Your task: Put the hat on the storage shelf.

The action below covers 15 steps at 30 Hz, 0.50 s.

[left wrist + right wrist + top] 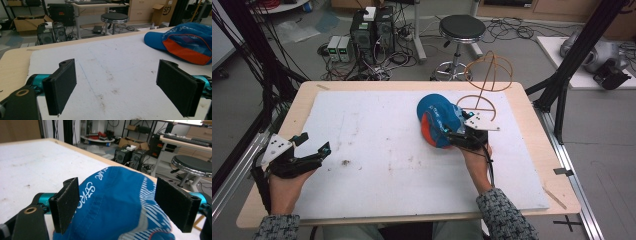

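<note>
Blue cap [438, 120] with an orange underside lay on the white mat [377, 150], toward the table's [532, 130] far right corner, brim turned toward the left edge. Seen in the left gripper view as blue cap [185, 42] at the right, orange lining facing the camera. In the right gripper view, cap [117, 205] crown with white lettering sat between and below the two black jaws.

Right gripper [457, 134] held at the cap's near right side, jaws spread wide to either side of the crown; could not tell whether either pad touched the fabric. Right gripper [125, 205] fingers wide apart in its own view, nothing pinched.

Left gripper [314, 145] rested near the table's near left corner, well apart from the cap, jaws spread wide and holding nothing. Same wide gap seen in the left gripper view, left gripper [117, 85] over bare, stained mat.

Wire stand [484, 85] of tan hoops stood upright just beyond the cap, by the far right corner. Black stool [461, 30] on the floor past the far edge.
</note>
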Each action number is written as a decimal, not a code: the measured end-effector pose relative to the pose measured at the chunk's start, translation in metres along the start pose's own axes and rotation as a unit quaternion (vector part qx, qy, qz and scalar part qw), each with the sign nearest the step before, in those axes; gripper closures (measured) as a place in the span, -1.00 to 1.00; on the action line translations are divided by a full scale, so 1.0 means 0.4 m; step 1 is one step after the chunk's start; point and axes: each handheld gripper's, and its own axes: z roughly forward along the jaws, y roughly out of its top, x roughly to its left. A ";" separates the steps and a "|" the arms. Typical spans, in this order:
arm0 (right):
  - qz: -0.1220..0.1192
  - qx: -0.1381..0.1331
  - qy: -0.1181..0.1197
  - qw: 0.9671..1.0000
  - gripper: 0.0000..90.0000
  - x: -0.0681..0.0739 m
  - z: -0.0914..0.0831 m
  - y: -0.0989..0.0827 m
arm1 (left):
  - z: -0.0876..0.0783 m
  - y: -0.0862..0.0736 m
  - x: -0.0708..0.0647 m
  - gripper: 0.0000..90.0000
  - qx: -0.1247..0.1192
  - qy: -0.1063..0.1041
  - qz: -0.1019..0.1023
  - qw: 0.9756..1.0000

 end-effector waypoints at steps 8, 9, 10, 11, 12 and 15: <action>-0.005 0.038 -0.004 0.999 -0.41 0.000 0.034 -0.016 | -0.002 0.000 0.005 -0.63 0.000 0.001 -0.001 1.000; -0.008 0.040 -0.007 0.999 -0.34 -0.001 0.034 -0.016 | -0.002 0.000 0.005 -0.63 -0.001 0.000 -0.002 1.000; -0.008 0.041 -0.008 0.999 -0.31 -0.001 0.034 -0.016 | -0.002 0.000 0.005 -0.63 -0.001 0.000 -0.002 1.000; -0.009 0.043 -0.008 0.999 -0.24 -0.001 0.035 -0.017 | -0.001 0.000 0.004 -0.63 -0.001 -0.001 -0.002 1.000; -0.009 0.043 -0.008 0.999 -0.24 -0.001 0.035 -0.017 | -0.001 0.000 0.004 -0.63 -0.001 -0.001 -0.002 1.000; -0.024 0.048 -0.010 0.998 -0.03 0.002 0.039 -0.018 | -0.001 0.000 0.003 -0.63 0.000 -0.002 0.000 1.000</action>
